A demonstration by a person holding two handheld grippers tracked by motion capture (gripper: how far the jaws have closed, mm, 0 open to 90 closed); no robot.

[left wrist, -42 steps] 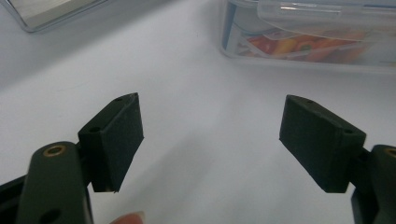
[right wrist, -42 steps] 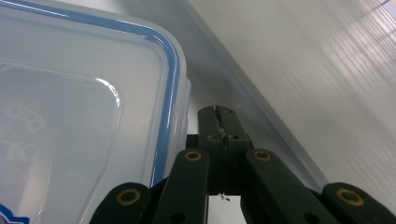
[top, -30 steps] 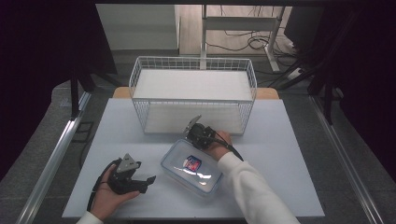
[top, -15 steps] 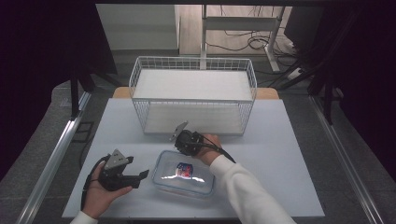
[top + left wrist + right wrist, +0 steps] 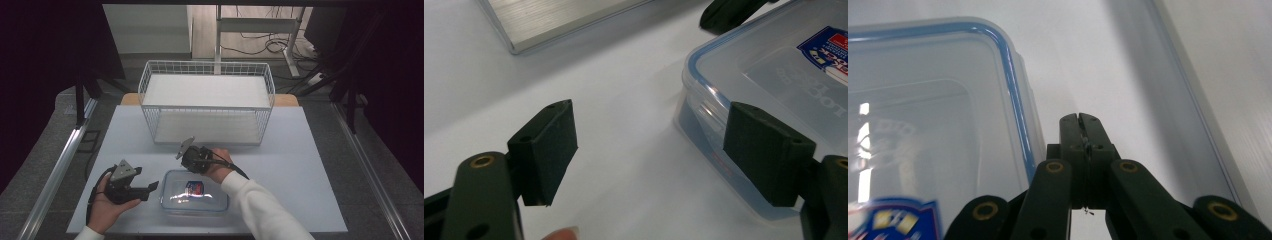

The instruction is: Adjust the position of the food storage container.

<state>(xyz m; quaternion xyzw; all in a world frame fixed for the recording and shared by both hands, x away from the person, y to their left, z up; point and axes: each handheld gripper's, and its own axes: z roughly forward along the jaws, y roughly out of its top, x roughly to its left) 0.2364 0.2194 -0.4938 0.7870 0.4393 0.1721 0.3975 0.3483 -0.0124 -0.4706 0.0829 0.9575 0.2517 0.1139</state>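
Table [image 5: 310,165] surface, pale and matte, takes up the middle and lower part of the high view, with a white wire basket [image 5: 207,102] standing at its far centre, above the middle of the frame. Below the basket, at lower centre, lies a clear plastic container [image 5: 195,198] with a blue-edged lid shut on it and a blue and red label [image 5: 193,188] on top; in the left gripper view the label sits at the upper right, its white lettering cut off and too partial to read beyond "LO". The left gripper [image 5: 151,187], held in a hand at lower left, points toward the container's left end with its 2 jaws spread wide and nothing between them; one jaw overlaps the container's corner. The right gripper [image 5: 1081,119], at centre, has its 2 jaws pressed together, empty, just beside the container's edge.
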